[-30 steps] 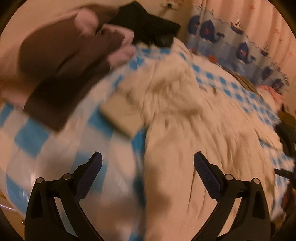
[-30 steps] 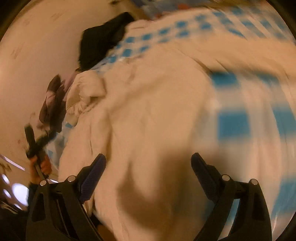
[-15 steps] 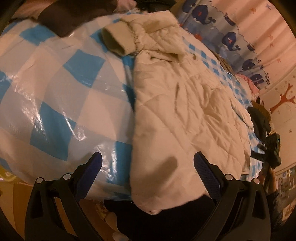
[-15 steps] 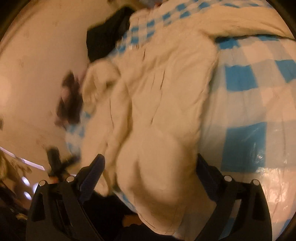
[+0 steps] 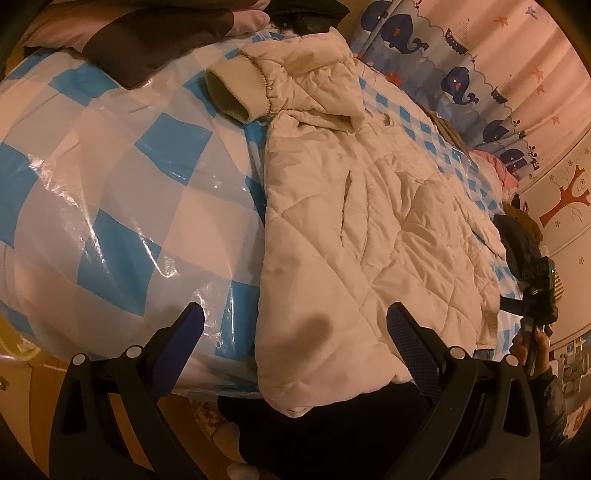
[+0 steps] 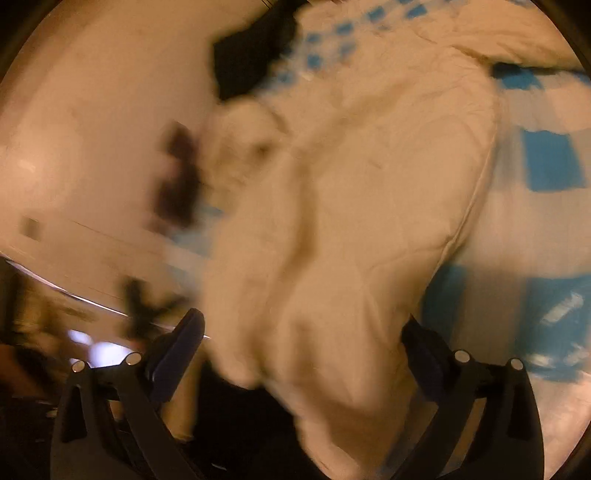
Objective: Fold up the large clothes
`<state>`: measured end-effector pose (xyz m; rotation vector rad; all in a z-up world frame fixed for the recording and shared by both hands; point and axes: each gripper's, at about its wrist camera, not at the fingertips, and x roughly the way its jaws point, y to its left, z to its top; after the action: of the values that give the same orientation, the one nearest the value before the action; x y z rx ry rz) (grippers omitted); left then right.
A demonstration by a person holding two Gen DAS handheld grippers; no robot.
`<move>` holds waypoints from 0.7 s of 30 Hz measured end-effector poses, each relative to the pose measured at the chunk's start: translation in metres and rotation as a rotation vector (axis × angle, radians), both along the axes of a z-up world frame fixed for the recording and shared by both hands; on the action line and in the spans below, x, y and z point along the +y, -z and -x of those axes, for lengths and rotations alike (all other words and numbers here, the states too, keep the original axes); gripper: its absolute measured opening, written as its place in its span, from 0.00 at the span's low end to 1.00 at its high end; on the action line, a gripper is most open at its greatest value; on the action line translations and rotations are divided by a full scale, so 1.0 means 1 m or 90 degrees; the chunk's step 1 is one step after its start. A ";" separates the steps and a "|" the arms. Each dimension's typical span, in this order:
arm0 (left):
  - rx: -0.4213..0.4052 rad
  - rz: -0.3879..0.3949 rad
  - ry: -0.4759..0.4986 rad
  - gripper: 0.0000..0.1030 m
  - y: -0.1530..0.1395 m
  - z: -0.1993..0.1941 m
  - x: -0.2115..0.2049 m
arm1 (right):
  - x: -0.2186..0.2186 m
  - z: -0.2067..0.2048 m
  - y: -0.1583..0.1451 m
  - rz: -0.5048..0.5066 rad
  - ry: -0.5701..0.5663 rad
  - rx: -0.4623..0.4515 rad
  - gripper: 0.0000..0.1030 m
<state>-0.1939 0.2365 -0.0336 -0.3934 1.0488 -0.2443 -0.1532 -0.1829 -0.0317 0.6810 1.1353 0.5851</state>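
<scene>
A white quilted jacket lies spread on the bed's blue-and-white checked plastic cover, with a ribbed cuff at its far end. My left gripper is open above the jacket's near hem corner and does not touch it. In the blurred right wrist view the same jacket fills the middle. My right gripper has its jaws opening wide over the other hem side; fabric lies between them but the pads do not press it. The right gripper also shows at the far right of the left wrist view, held by a hand.
A brown and pink garment and a black one lie at the bed's far end. A whale-print curtain hangs behind. More clothes are piled at the right. A pale wall runs along the bed's far side.
The left wrist view has swung down from the brown garment to the jacket's near hem, then settled. The right wrist view has shifted along the jacket, and its jaws stand a little wider.
</scene>
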 end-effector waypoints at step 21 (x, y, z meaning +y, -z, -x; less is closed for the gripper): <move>-0.056 0.001 -0.022 0.92 -0.058 0.034 0.003 | -0.004 0.043 -0.089 -0.100 0.153 -0.162 0.15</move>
<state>-0.2274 0.2400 0.0244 -0.3976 0.9542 -0.2299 -0.1957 -0.1869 0.0570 0.8390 0.7636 0.5415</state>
